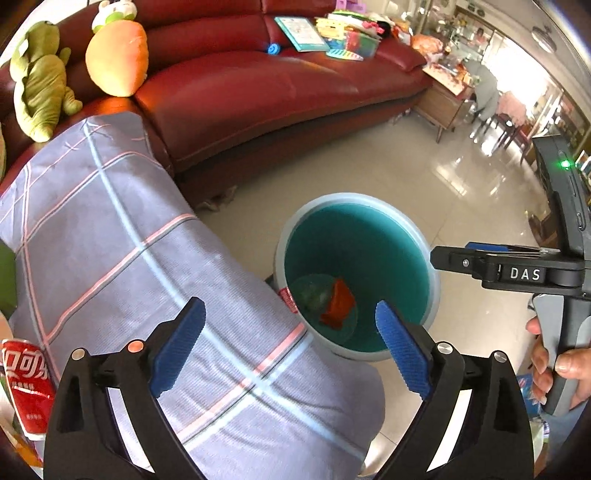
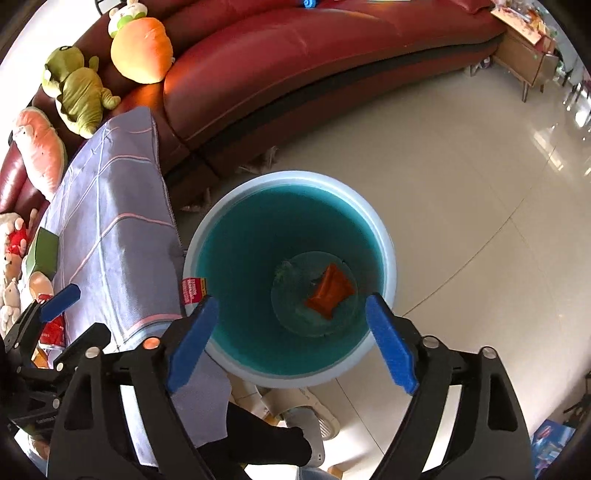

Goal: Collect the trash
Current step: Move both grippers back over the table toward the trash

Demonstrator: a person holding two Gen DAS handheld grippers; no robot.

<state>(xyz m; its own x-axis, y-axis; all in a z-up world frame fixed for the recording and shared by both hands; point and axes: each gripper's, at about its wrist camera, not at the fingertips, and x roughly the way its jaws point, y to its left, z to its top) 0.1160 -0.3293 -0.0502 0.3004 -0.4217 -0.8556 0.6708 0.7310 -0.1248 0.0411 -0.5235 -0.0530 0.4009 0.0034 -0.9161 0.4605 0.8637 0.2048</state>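
A light blue trash bin [image 1: 434,258] with a teal inside stands on the tiled floor; it also shows in the right wrist view [image 2: 388,240]. An orange-red wrapper [image 1: 338,304] lies at its bottom, also seen in the right wrist view [image 2: 330,290]. My left gripper [image 1: 290,349] is open and empty, above the cloth edge beside the bin. My right gripper [image 2: 290,341] is open and empty, directly over the bin's near rim. A red Coca-Cola can [image 1: 27,384] lies at the far left on the cloth-covered surface.
A grey checked cloth [image 1: 122,258] covers a surface left of the bin. A red leather sofa [image 1: 258,85] curves behind, with plush toys [image 1: 40,81] and books [image 1: 303,33]. A wooden side table [image 2: 524,62] stands at the right. Shoes [image 2: 306,417] lie below the bin.
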